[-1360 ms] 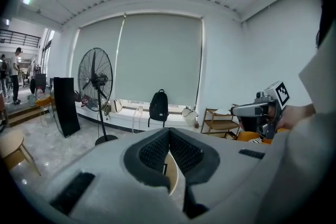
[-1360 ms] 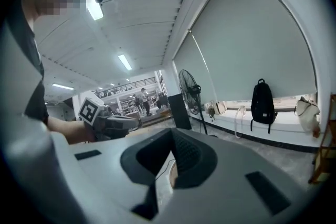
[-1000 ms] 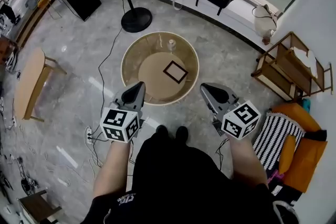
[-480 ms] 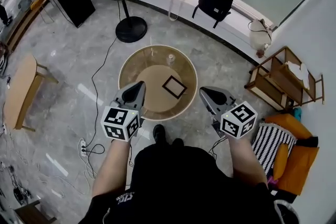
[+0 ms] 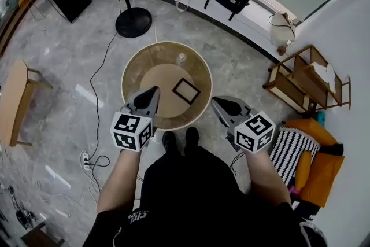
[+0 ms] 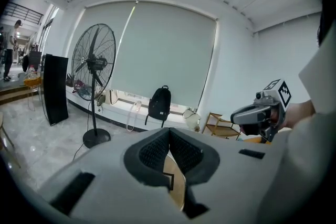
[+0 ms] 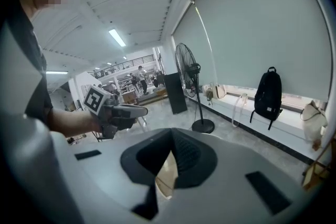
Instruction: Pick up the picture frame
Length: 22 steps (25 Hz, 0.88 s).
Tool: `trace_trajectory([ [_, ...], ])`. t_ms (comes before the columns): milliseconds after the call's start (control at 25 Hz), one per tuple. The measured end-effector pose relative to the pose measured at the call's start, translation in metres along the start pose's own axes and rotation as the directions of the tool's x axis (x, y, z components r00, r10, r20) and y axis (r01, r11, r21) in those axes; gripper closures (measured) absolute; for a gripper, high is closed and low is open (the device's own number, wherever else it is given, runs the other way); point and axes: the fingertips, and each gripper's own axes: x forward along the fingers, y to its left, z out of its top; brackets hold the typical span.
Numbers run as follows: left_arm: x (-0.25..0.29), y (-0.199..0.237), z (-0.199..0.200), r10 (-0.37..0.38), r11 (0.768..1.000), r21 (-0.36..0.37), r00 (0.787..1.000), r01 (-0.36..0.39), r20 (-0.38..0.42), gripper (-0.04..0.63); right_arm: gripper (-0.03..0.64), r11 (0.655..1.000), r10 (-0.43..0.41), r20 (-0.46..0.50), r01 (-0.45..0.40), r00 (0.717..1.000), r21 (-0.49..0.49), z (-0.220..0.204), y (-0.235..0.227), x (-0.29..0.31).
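Head view: round table point(image 5: 128, 69) at centre frame. The picture frame point(image 5: 186, 90) lies flat on it, right of the table's middle. Left gripper point(image 5: 155, 90) sits over the table's lower-left rim, and right gripper point(image 5: 215, 102) is just off the lower-right rim. Both are short of the frame and touch nothing. A small clear object point(image 5: 181, 58) stands on the table above the frame. The person's shoes point(image 5: 177, 139) are at the table's lower edge.

Left gripper view: the left gripper point(image 6: 169, 135) has its jaws pressed together with nothing between them. A dark corner of the picture frame point(image 6: 168, 181) shows through the gap below the pads, lower centre. The right gripper point(image 6: 254, 113) is at mid right, the fan point(image 6: 93, 60) at left, and the backpack point(image 6: 159, 104) at centre.

Right gripper view: the right gripper point(image 7: 171, 138) is also closed and empty, with only tabletop point(image 7: 164, 178) in the gap. The frame is not visible here. The left gripper point(image 7: 143, 109) is at mid left.

Risks, my read:
- The jaws must open before contact, because shut tips would just shove the frame across the top.
- The frame is flat and thin, so a pad may not get under its edge and it could skid or slip out.
- The table looks like a clear top over a lower disc, and I can't tell which level holds the frame. A misjudged level means hitting the top.
- A wide reach could knock over the small object.
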Motion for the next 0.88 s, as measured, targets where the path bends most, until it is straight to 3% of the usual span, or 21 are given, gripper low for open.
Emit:
trace_trajectory([
  [320, 0.050, 0.030, -0.040, 0.035, 0.998, -0.050, 0.995, -0.040, -0.092, 0.586, 0.611, 0.999, 0.044, -0.113, -0.041, 0.993, 0.026, -0.046, -0.044, 0.045],
  [600, 0.083, 0.042, -0.098, 0.025, 0.995, -0.088, 0.986, -0.040, -0.167, 0.586, 0.611, 0.996, 0.061, -0.187, -0.048, 0.980, 0.071, -0.101, -0.076, 0.083],
  [880, 0.115, 0.054, -0.145, 0.012, 0.988, -0.147, 0.981, -0.041, -0.193, 0.586, 0.611, 0.994, 0.085, -0.228, -0.068, 0.970, 0.083, -0.145, -0.094, 0.127],
])
